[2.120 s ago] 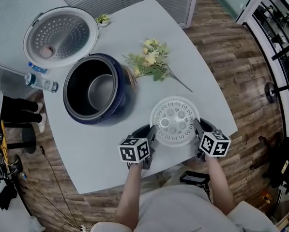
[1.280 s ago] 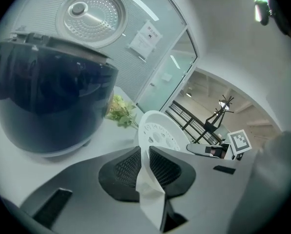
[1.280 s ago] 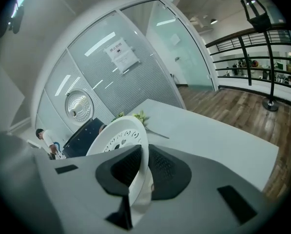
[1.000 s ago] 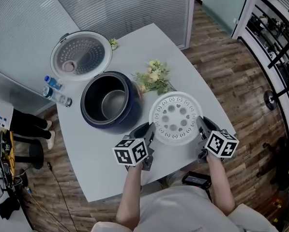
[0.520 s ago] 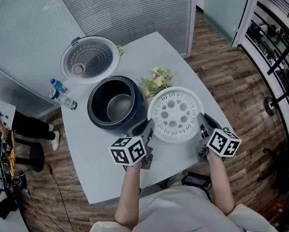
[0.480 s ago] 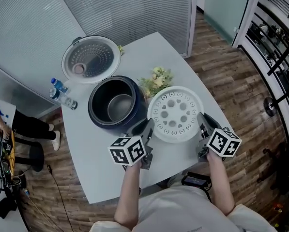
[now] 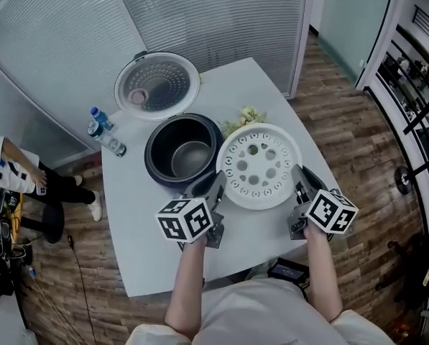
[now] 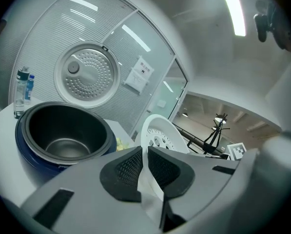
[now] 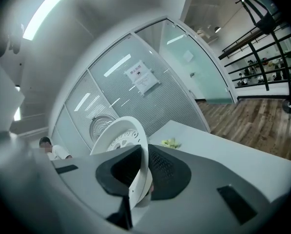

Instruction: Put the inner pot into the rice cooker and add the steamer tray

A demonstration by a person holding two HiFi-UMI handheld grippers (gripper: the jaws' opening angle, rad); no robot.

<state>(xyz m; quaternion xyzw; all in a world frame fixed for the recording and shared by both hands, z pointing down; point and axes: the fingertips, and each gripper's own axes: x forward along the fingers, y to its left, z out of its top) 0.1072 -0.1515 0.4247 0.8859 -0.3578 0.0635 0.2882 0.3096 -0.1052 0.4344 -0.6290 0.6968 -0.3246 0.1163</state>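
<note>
A white plastic steamer tray (image 7: 259,165), round and shallow and pierced with rings of large and small holes, hangs above the pale worktop (image 7: 139,250), gripped at opposite edges. The left tool (image 7: 215,187) pinches the tray's thin rim between its ribbed black pads, the jaws drawn narrow on it. The right tool (image 7: 299,184) clamps the far rim the same way. In the head view the tray's left edge overlaps the rim of the rice cooker (image 7: 154,177), a rounded dark-blue body with its mouth open. The inner pot (image 7: 190,157) sits inside it, dark-walled with a dull grey metal floor and nothing in it. The cooker's lid (image 7: 157,85) stands open behind, showing a round, dimpled silver inner plate. A sprig of yellow-green flowers (image 7: 247,114) lies on the worktop beyond the tray. A clear water bottle (image 7: 106,136) with a blue cap lies near the cooker's left side. A seated person (image 7: 13,177) shows at the left edge, beside ribbed glass partition walls.
</note>
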